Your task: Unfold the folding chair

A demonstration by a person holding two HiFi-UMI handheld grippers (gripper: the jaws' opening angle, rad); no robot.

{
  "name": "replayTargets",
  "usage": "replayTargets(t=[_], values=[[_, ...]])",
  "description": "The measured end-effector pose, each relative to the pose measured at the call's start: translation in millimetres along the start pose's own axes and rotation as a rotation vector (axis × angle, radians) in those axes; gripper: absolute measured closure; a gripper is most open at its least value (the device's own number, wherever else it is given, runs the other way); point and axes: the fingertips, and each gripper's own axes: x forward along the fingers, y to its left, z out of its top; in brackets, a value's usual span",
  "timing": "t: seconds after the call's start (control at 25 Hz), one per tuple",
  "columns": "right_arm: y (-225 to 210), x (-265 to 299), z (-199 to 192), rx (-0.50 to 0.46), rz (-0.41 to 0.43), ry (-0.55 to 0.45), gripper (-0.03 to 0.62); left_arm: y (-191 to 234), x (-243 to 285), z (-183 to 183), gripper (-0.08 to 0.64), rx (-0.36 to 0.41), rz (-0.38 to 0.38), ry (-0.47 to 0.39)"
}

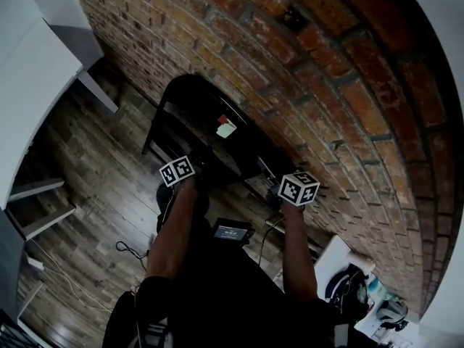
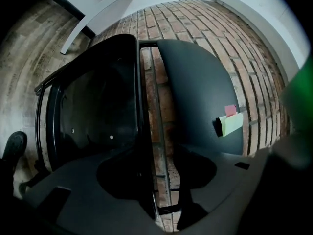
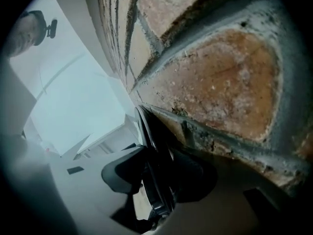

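Observation:
A black folding chair [image 1: 190,114] leans folded against the brick wall [image 1: 326,85], with a pink and green tag [image 1: 226,128] on its back. In the left gripper view my left gripper [image 2: 156,190] straddles the thin black frame tube [image 2: 145,146] beside the seat [image 2: 93,111]. Brick shows between the tube and the right-hand finger [image 2: 234,180], so that gripper stands open. In the right gripper view my right gripper [image 3: 156,185] straddles the chair's other edge [image 3: 154,151], close to the wall. Light shows beside that edge, so it is open too.
White steps [image 1: 43,209] and a white slanted panel [image 1: 36,71] stand at the left. On the wood floor [image 1: 87,158] lie cables [image 1: 127,251] and a small device with a screen [image 1: 232,232]. Clutter sits at the lower right [image 1: 362,288].

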Motion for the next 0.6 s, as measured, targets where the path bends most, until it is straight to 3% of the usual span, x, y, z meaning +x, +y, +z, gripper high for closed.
replayTargets(t=[0.04,0.4,0.6], values=[[-0.1,-0.8,0.6,-0.018,-0.002,0.0,0.417,-1.5,-0.7,0.1,0.41,-0.014,-0.015,-0.002],[20.0,-6.0,-4.4,-0.311,-0.027,0.061,0.44,4.0,-15.0,1.4,0.477,-0.106,-0.069,-0.077],[41.3,-11.1,-11.4,-0.358,0.093,0.089,0.442,8.7,-33.5,3.5,0.505,-0.119,-0.101,-0.125]])
